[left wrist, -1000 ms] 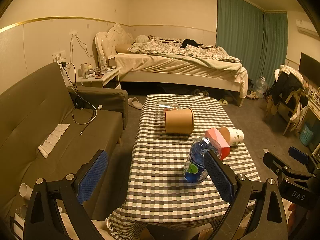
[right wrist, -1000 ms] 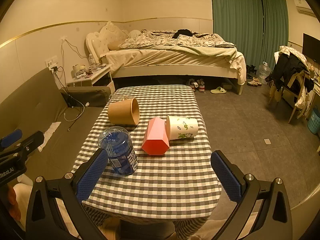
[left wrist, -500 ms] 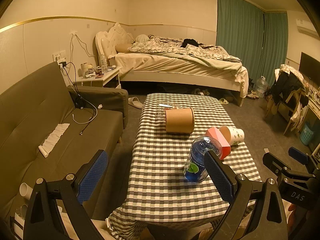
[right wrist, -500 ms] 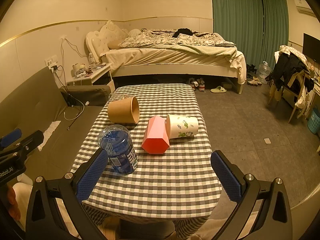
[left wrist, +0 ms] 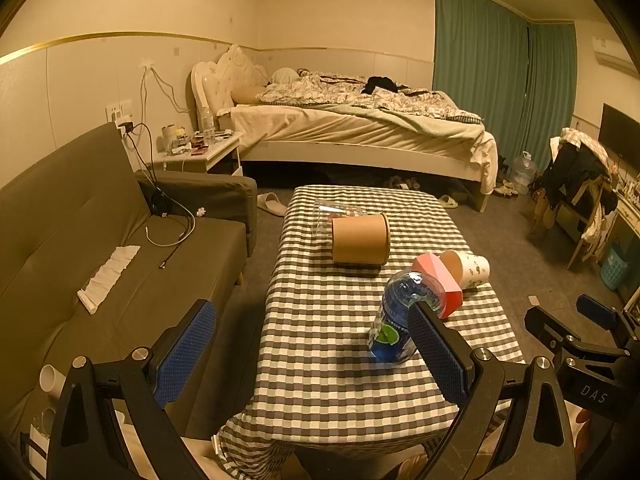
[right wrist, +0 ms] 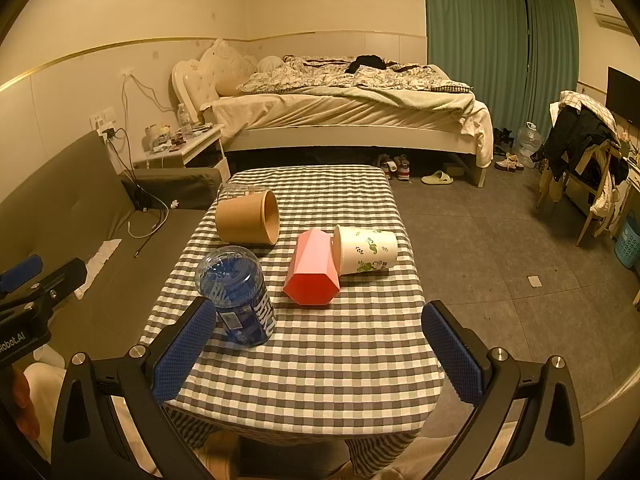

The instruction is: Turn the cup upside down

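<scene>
Several cups lie on the checked table (right wrist: 320,364) (left wrist: 320,360). A brown paper cup (right wrist: 248,223) (left wrist: 361,239) lies on its side at the far left. On its side in the middle is a pink faceted cup (right wrist: 314,268) (left wrist: 438,280), with a white leaf-print cup (right wrist: 366,251) (left wrist: 466,269) right of it, also tipped over. A blue clear cup (right wrist: 238,296) (left wrist: 398,318) stands mouth down near the front. A clear cup (left wrist: 336,215) lies behind the brown one. My left gripper (left wrist: 312,356) and right gripper (right wrist: 316,354) hover open before the table's near edge, both holding nothing.
A grey sofa (left wrist: 80,248) with a cable runs along the table's left side. Behind the table stand a bed (right wrist: 352,116) and a cluttered nightstand (right wrist: 180,148). At the right are a chair draped with clothes (right wrist: 588,148) and bare tiled floor (right wrist: 500,248).
Both views have barely shifted; the table and cups sit slightly lower in frame. No cup has moved and both grippers stay open.
</scene>
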Demonstrator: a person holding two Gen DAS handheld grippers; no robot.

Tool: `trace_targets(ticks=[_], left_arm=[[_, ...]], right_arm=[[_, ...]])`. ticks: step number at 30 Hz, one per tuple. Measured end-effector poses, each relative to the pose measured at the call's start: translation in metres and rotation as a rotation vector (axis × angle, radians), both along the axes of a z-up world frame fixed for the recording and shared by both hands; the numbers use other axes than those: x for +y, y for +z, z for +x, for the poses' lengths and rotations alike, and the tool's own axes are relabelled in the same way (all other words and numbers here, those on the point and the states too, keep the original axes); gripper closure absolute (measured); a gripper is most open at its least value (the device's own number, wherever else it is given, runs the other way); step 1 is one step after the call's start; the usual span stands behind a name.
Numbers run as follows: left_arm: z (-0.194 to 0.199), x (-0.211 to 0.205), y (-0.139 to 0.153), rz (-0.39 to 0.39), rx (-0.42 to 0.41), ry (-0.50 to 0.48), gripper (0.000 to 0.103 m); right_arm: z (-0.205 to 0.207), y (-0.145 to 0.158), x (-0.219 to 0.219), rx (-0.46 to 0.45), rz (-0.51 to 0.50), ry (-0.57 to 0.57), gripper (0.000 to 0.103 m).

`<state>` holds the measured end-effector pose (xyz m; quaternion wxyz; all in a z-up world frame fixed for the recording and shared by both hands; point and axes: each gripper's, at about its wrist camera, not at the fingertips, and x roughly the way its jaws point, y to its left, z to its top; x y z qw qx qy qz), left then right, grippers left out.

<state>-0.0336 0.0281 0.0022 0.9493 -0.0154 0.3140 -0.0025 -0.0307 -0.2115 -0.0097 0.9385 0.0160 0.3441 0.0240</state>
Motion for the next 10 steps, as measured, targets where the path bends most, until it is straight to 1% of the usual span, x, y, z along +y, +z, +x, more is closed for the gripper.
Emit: trace_targets(ticks=[10], left_arm=[[-0.0039,0.0055,-0.0063,0.005,-0.001,0.007,0.004]], right_arm=[[-0.0005,-0.002,0.0006,0.006,-0.005,0.003,0.0]])
